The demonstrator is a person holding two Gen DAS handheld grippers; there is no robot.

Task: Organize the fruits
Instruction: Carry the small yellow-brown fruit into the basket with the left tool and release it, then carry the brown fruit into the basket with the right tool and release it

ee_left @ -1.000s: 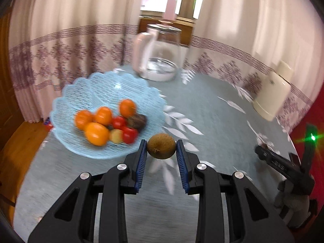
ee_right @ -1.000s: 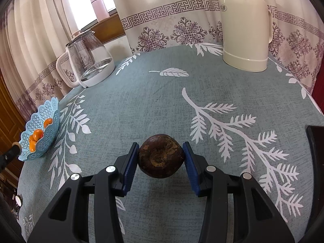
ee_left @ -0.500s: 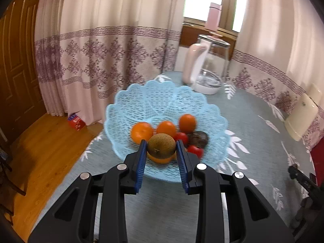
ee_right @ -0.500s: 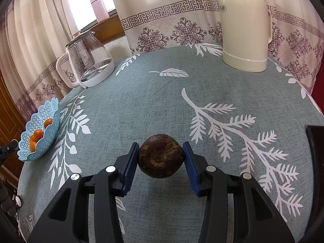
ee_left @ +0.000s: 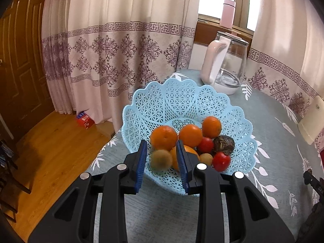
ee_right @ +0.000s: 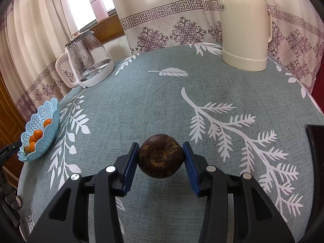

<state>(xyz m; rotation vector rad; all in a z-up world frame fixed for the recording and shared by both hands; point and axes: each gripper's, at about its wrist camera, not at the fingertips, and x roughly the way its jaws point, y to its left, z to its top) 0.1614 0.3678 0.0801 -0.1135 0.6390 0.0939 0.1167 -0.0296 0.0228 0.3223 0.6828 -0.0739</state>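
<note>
While the left gripper (ee_left: 162, 163) hangs over the near rim of the blue lattice basket (ee_left: 178, 99), its jaws are apart w/ a blurred brown kiwi (ee_left: 161, 160) loose between them, not touching either pad, low inside the basket beside the oranges (ee_left: 164, 137). Basket sits right at the table edge (ee_left: 105, 154), wood floor below; back half of the basket is bare. Tomatoes (ee_left: 221, 161) & a dark fruit (ee_left: 223, 144) crowd the right side. Right gripper (ee_right: 161, 159) is clamped on a dark brown round fruit (ee_right: 161, 158), rough skin, above open teal cloth (ee_right: 154, 93), well apart from glass kettle (ee_right: 89, 60) & cream flask (ee_right: 245, 30)
</note>
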